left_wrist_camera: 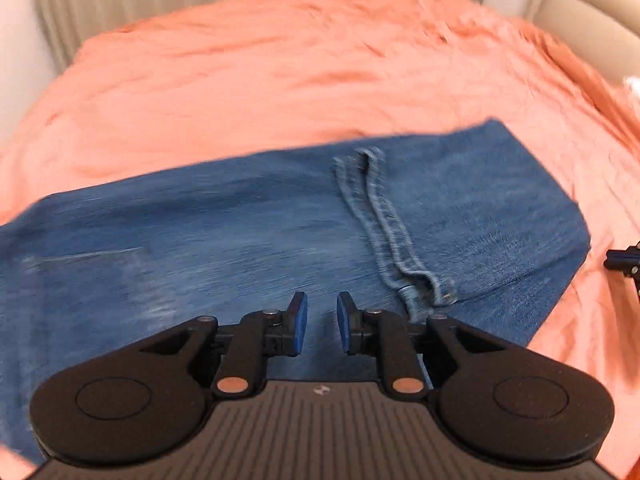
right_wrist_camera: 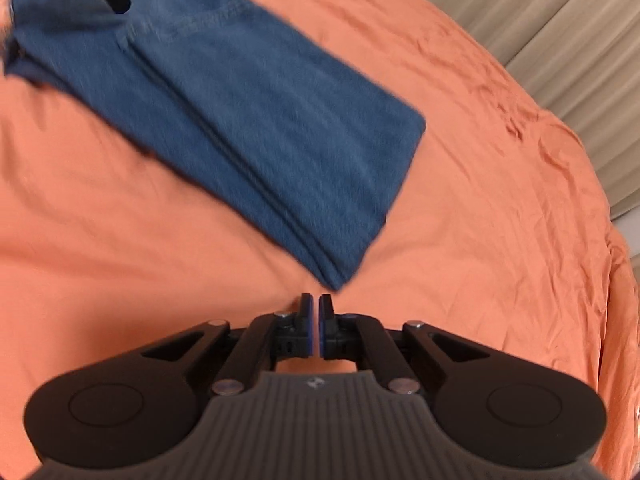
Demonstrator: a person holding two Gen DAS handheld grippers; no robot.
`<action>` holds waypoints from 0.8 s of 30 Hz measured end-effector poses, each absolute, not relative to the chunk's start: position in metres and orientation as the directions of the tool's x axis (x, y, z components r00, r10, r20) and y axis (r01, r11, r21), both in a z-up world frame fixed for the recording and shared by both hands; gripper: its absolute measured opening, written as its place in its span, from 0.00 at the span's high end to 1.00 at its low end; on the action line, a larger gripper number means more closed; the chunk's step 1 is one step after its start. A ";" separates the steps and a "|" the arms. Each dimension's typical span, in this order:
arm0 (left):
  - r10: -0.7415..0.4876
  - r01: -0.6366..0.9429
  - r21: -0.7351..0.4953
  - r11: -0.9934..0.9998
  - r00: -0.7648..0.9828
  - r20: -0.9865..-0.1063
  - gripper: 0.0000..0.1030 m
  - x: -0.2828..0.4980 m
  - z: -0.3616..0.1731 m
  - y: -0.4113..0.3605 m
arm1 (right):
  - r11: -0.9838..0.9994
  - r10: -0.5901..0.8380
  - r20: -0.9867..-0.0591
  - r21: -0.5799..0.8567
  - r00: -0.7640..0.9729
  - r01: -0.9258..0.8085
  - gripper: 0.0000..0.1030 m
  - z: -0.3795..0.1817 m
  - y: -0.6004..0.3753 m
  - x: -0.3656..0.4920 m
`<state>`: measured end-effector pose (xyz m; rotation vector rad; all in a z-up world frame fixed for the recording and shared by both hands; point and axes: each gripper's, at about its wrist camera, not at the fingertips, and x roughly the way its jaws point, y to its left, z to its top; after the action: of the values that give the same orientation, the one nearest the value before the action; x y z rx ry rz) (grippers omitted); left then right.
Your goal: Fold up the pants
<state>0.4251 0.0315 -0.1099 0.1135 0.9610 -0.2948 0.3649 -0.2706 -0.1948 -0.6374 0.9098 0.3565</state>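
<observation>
Your jeans lie flat on the orange sheet of the bed, already doubled leg on leg into one long band; in the right wrist view the long axis runs from the waist end at upper left down to the hem end, whose near corner sits just ahead of your right claw; that claw is pressed together with nothing between its blue pads, over bare sheet and apart from the cloth, so the hem corner is the right hand's nearest hold.

Your left claw hovers over the waist end with a narrow gap between its pads and nothing in it; the fly seam, a raised double-stitched ridge, runs away from it just to the right; whether the pads touch the denim you cannot tell from this blurred view. The other claw shows only as a black tip at the right edge there.

So each hand is nearest one end of the band, and the coming fold probably turns on bringing one end along the long axis onto the other.

The denim is mid-blue, thick and matte, with stacked layers showing as dark lines down one edge; it likely holds a crease but feels bulky at the seams; the sheet is thin, soft and wrinkled, so it may drag with the cloth; pale ribbed panels stand beyond the bed.
</observation>
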 end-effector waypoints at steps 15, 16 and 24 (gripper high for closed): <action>-0.069 -0.318 -0.401 0.859 0.704 -0.707 0.36 0.342 -0.060 0.276 | 0.743 0.234 -0.758 -0.264 0.609 -0.615 0.68 -0.130 -0.149 0.403; -0.067 -0.354 -0.434 0.828 0.707 -0.704 0.35 0.337 -0.068 0.290 | 0.744 0.246 -0.761 -0.249 0.601 -0.620 0.68 -0.129 -0.142 0.410; -0.060 -0.512 -0.616 0.599 0.738 -0.672 0.33 0.327 -0.146 0.351 | 0.755 0.229 -0.795 -0.219 0.561 -0.618 0.68 -0.138 -0.096 0.462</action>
<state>0.3273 0.3506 -0.1459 -0.9048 0.7117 0.2889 0.4616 -0.0960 -0.1376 -0.5173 0.8351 0.5259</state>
